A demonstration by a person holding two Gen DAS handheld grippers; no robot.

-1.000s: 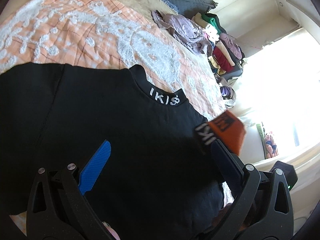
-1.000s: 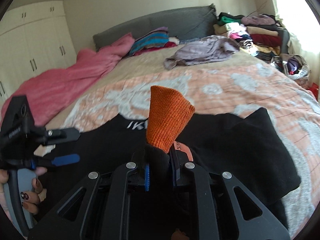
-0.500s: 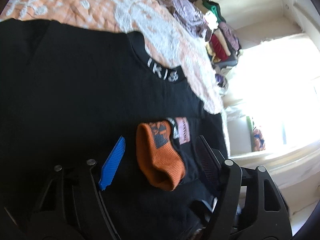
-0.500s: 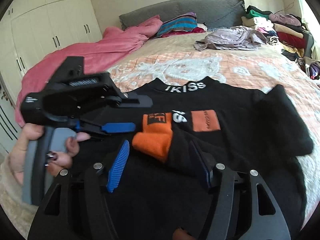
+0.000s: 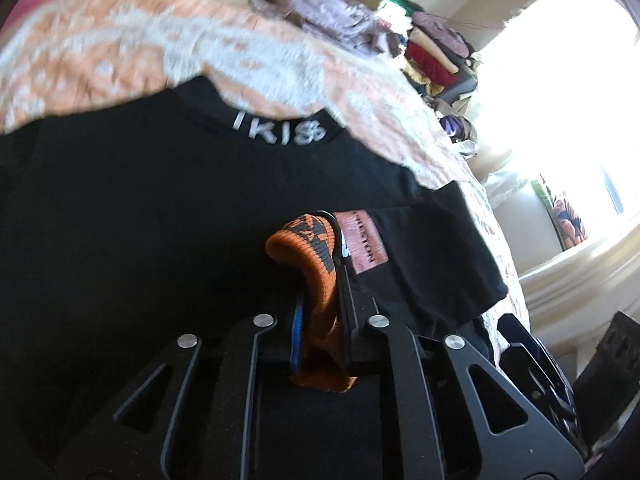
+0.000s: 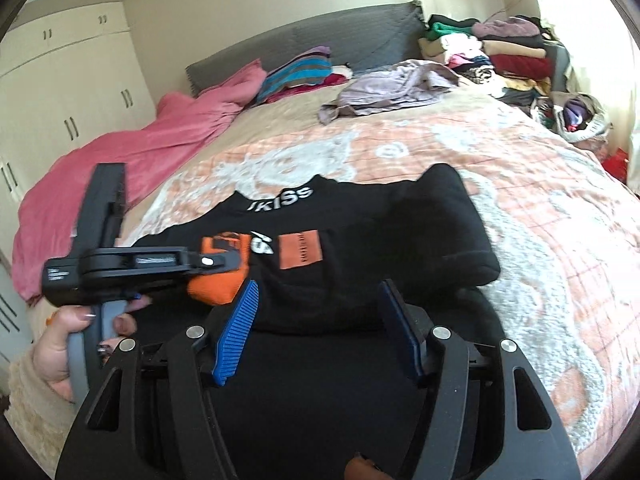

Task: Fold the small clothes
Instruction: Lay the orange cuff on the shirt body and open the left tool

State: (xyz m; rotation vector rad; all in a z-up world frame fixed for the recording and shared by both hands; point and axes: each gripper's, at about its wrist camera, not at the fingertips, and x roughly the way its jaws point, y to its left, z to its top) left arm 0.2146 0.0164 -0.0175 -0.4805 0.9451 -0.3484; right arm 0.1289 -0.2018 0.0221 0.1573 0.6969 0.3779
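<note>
A black sweater (image 6: 360, 276) with white "IKISS" lettering on its collar lies flat on the bed, also filling the left wrist view (image 5: 160, 220). One sleeve is folded across the chest; it ends in an orange cuff (image 5: 316, 256) with a black print. My left gripper (image 5: 320, 304) is shut on that cuff, which bunches between the blue pad and the black finger. In the right wrist view the left gripper (image 6: 236, 258) reaches in from the left over the cuff (image 6: 218, 286), held by a hand (image 6: 68, 352). My right gripper (image 6: 318, 292) is open over the sweater's middle, nothing between its fingers.
The bed has an orange-and-white patterned quilt (image 6: 540, 220). A pink blanket (image 6: 120, 168) lies along its left side, a crumpled lilac garment (image 6: 396, 88) near the grey headboard (image 6: 320, 36), and a clothes pile (image 6: 492, 52) at the far right. White wardrobes (image 6: 68, 92) stand left.
The right gripper let go of the orange cuff, opened and drew back. The left gripper moved onto the cuff lying on the sweater and shut on it.
</note>
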